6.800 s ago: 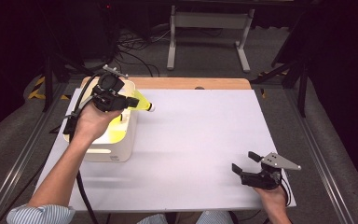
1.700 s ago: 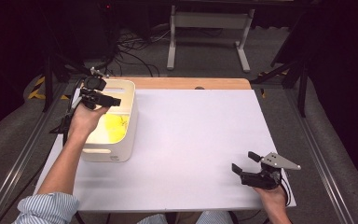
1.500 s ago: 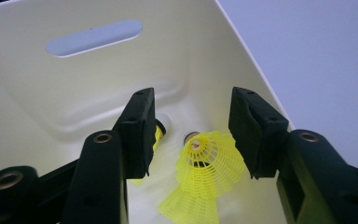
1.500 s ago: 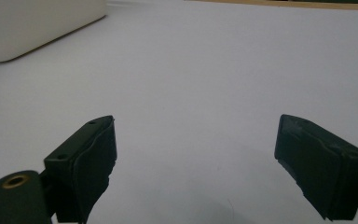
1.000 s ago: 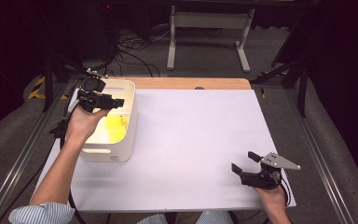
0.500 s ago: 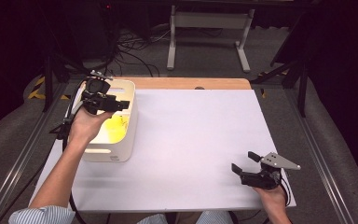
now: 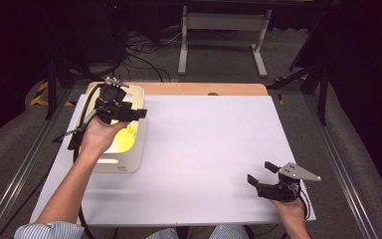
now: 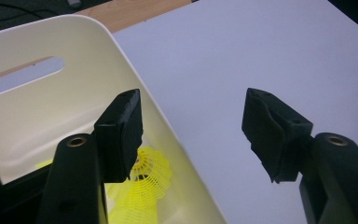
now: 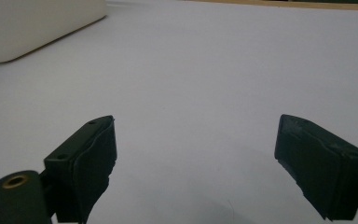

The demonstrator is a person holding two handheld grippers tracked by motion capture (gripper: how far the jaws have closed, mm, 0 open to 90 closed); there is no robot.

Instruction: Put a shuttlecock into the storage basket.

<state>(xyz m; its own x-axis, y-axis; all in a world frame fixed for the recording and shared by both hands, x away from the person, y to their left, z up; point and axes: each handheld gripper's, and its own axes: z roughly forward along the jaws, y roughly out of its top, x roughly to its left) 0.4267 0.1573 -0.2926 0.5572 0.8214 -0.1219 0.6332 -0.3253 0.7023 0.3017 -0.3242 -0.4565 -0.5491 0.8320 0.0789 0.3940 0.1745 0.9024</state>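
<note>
A cream bin point(image 7: 135, 149) stands at the left of the white table point(image 7: 209, 149). Yellow shuttlecocks point(image 7: 127, 137) lie inside it. My left gripper point(image 7: 138, 113) hovers over the bin's right rim, pointing right. Its jaws have just been opening and stand open with nothing between them. In the left gripper view the left gripper point(image 8: 193, 105) straddles the bin's wall point(image 8: 74, 42), and a yellow shuttlecock point(image 8: 151, 170) lies below the left jaw. My right gripper point(image 7: 260, 172) rests open near the table's front right corner. The right gripper view shows that gripper point(image 9: 196, 135) holding nothing.
A wooden strip point(image 7: 199, 88) runs along the table's far edge. Cables and a metal stand lie on the floor beyond it. A corner of the bin point(image 9: 37, 28) appears far off in the right gripper view.
My left gripper earlier held a yellow shuttlecock over the bin; it now holds nothing. Over the last second it drifted right across the bin. The right gripper has not moved.
</note>
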